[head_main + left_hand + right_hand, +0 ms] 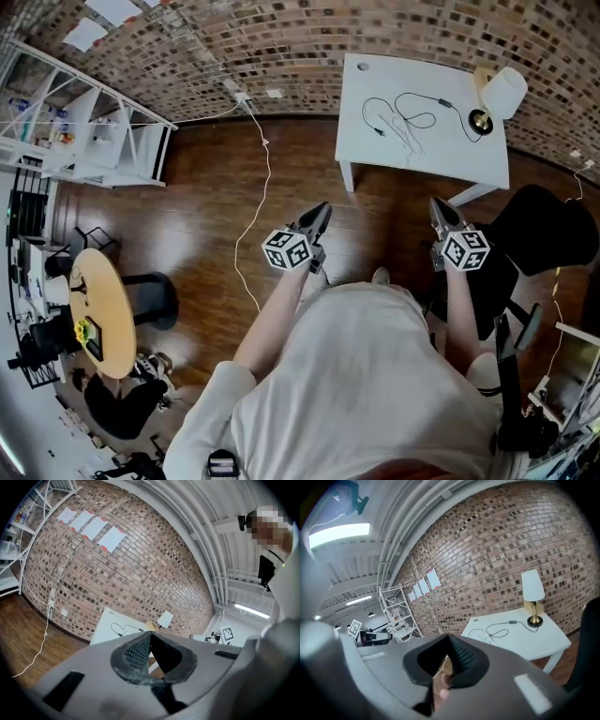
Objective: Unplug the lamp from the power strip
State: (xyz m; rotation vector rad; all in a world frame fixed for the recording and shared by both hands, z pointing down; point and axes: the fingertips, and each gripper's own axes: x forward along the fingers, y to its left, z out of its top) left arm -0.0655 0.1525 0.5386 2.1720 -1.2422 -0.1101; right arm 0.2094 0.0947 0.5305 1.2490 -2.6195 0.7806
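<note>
Counter (441,161) at one o'clock bears a white-shaded brass lamp (504,91); my left hand-held gripper (323,208) and right hand-held gripper (437,204) are clenched, empty.

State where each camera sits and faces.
Head view: on the person's head, looking steeply down at the white table; shirt, left gripper, right gripper show.
Left gripper view: on the left gripper, facing the brick wall; its shut jaws show.
Right gripper view: on the right gripper, facing the lamp; shut jaws show.
Shared: all three show white table and lamp.

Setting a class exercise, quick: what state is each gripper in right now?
Left gripper: jaws closed, holding nothing.
Right gripper: jaws closed, holding nothing.
</note>
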